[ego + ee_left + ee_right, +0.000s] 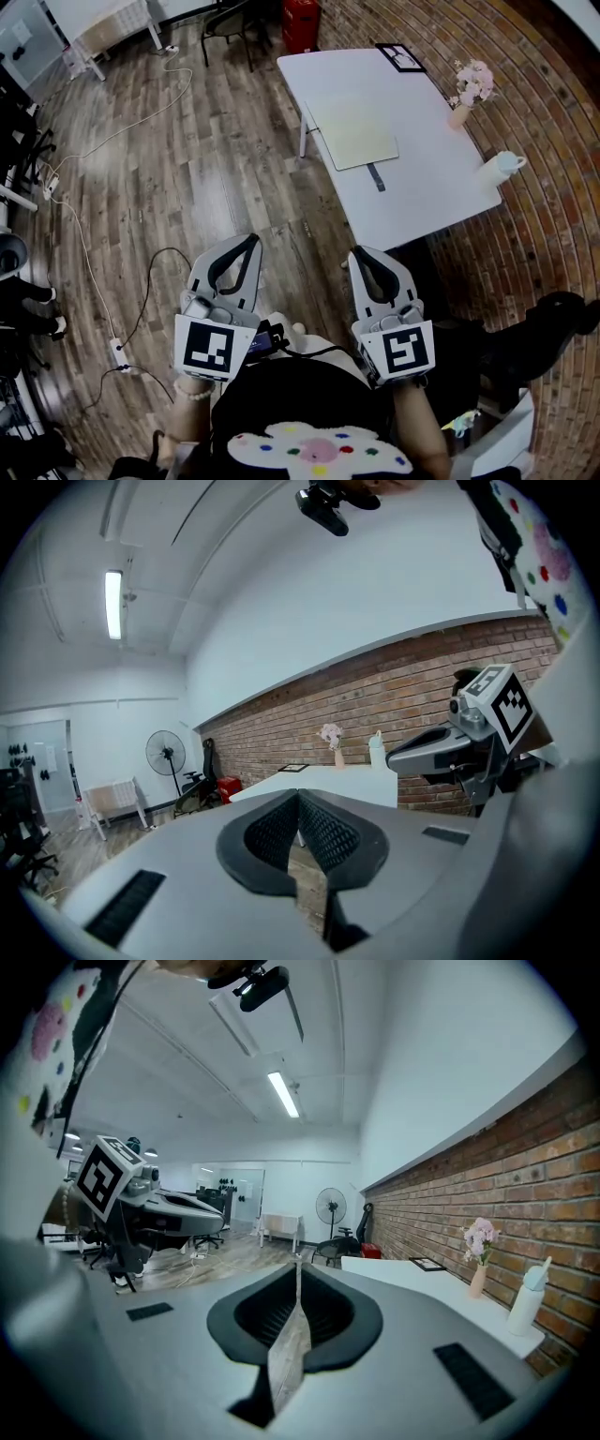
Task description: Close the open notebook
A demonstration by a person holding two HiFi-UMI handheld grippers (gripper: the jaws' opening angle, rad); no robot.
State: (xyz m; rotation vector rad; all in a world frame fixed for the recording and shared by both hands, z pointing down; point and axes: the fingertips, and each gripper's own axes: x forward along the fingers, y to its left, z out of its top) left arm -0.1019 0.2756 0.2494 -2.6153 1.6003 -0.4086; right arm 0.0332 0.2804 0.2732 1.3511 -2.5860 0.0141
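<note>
1. Left gripper (246, 241): one, held low and close to the person's body. Its jaws are together with nothing between them, and it is aimed out over the wooden floor (187, 178).
2. Right gripper (362, 255): one, just beside the left and level with it. Its jaws are together and empty, and its tip points toward the near edge of the table.
3. Power strip (118, 352): one, on the floor to the left of the grippers, with cables trailing away from it.
4. White table (441, 202): one, beyond the grippers and to the right, set along a brick wall (553, 234).
5. Notebook (356, 134): one, lying flat on the left half of the table, well apart from both grippers. Its cream face is up and a narrow strip runs along its left edge. Its sides run roughly parallel to the table's edges. From this distance it looks nearly square, so its long axis cannot be fixed with confidence.
6. Dark strap (376, 176): one, sticking out from the notebook's near edge and pointing toward the near end of the table.
7. White cup (502, 166): one, at the table's right edge by the wall.
8. Vase of pink flowers (469, 89): one, farther along the same edge.
9. Black picture frame (399, 57): one, lying at the table's far end.
10. Red object (300, 23): one, on the floor past the table. Its type is not legible.
</note>
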